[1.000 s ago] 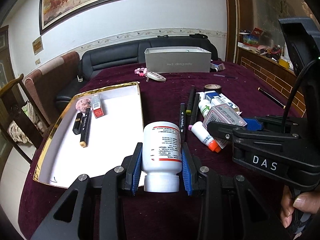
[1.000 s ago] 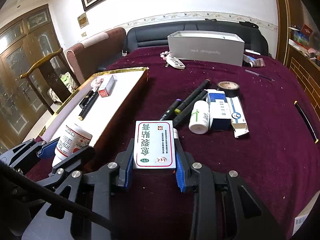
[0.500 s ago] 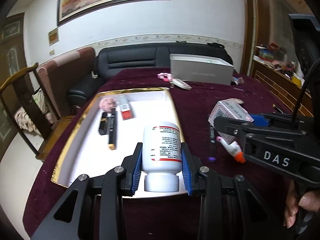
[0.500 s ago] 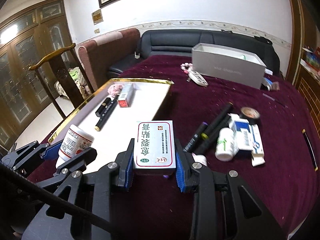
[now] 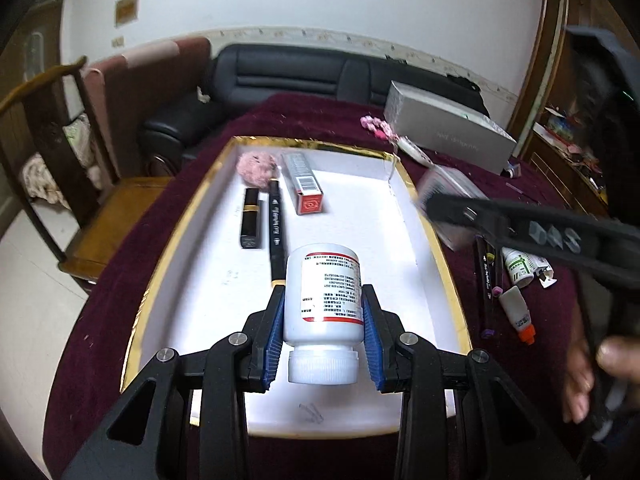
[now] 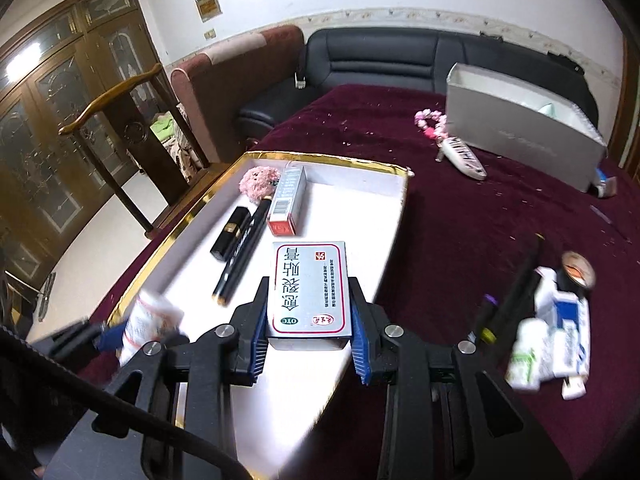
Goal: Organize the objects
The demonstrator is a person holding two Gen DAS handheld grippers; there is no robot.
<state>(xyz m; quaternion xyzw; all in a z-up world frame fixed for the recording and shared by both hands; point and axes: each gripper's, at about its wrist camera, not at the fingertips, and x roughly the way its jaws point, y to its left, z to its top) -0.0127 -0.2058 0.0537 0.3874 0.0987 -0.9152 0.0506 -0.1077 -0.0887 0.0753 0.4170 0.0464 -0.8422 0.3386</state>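
While both loads hang over the white tray [image 5: 416,240], we see the main risk as a clash: our left gripper [image 5: 323,316] has its blue pads pressed on the sides of the white pill bottle [image 5: 322,292], cap toward us, and our right gripper [image 6: 310,320] is clamped narrowly on the flat medicine box [image 6: 309,288], so neither has any spare opening. Beyond the left fingertips lie the black marker [image 5: 275,232], the lipstick [image 5: 251,218], the red-ended carton [image 5: 303,188] and the pink pom-pom [image 5: 256,168]; if we set the bottle down on its round side it could roll into them, or toward the gold rim just right of the fingers. In the left view the right gripper crosses close to the right of our fingers, blurred, so lowering both together could knock one load against the other. The box sits partly past the tray's right edge in the right view, and releasing there might tip it onto the maroon cloth [image 6: 460,208]. Against the frames a second ago, both grippers have swung leftward from the clutter of pens and small bottles [image 6: 532,344], which now lies well right of the right fingers, and the tray has come from left of the left fingers to directly under them; both grips look unchanged
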